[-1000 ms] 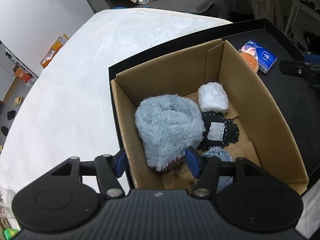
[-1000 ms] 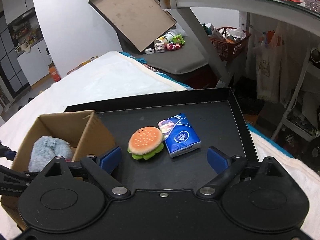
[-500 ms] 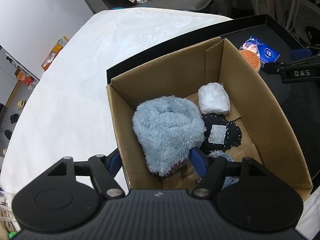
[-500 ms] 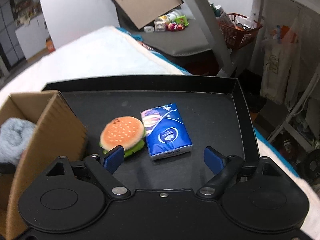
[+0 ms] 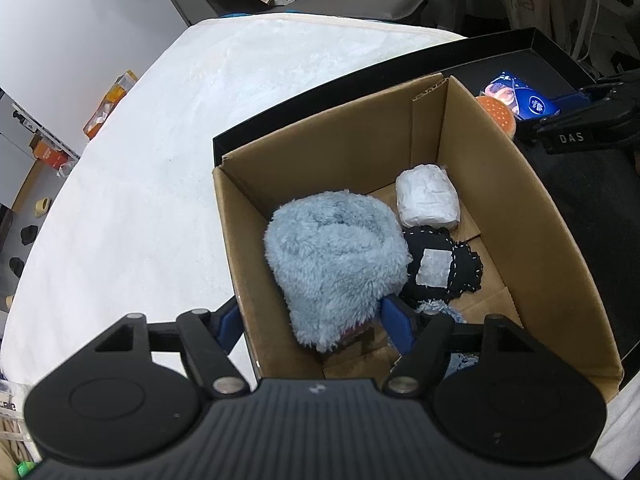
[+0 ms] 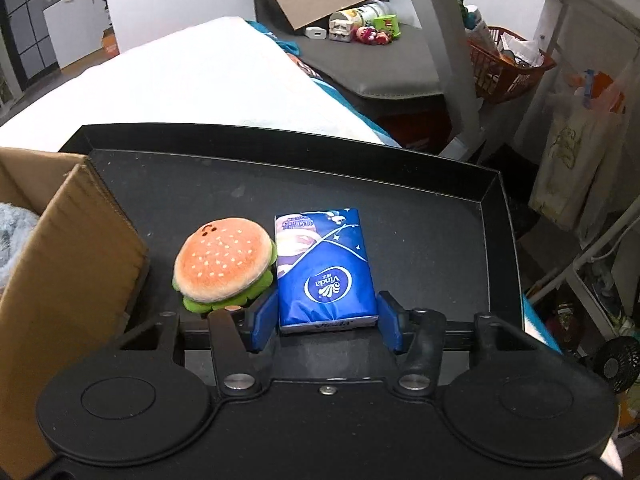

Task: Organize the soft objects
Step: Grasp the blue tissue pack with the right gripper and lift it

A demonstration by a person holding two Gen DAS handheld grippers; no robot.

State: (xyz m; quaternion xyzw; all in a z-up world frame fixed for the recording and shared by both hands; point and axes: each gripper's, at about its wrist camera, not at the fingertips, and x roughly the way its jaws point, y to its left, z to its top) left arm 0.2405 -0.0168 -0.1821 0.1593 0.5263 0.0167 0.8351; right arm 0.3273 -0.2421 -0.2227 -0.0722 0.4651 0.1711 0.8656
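Holding fluffy blue plush [image 5: 336, 256], white packet [image 5: 427, 197]: cardboard box [image 5: 532, 216]; left tongs [image 5: 312, 320] released, right tongs [image 6: 327, 322] closing, straddling tissue pack [image 6: 324, 268].

One cardboard box [image 5: 520, 216], one burger plush [image 6: 224, 264], one tissue pack [image 6: 326, 272], one tray [image 6: 280, 184].

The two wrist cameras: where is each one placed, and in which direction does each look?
Left wrist: on the left gripper, looking steeply down into the cardboard box; its own fingers straddle the box's left wall, beside the fluffy blue toy.
Right wrist: on the right gripper, looking down and forward over the black tray; its closing fingers flank the tissue pack.
Shared: box, tray, burger toy, tissue pack; the left view also shows the right gripper.
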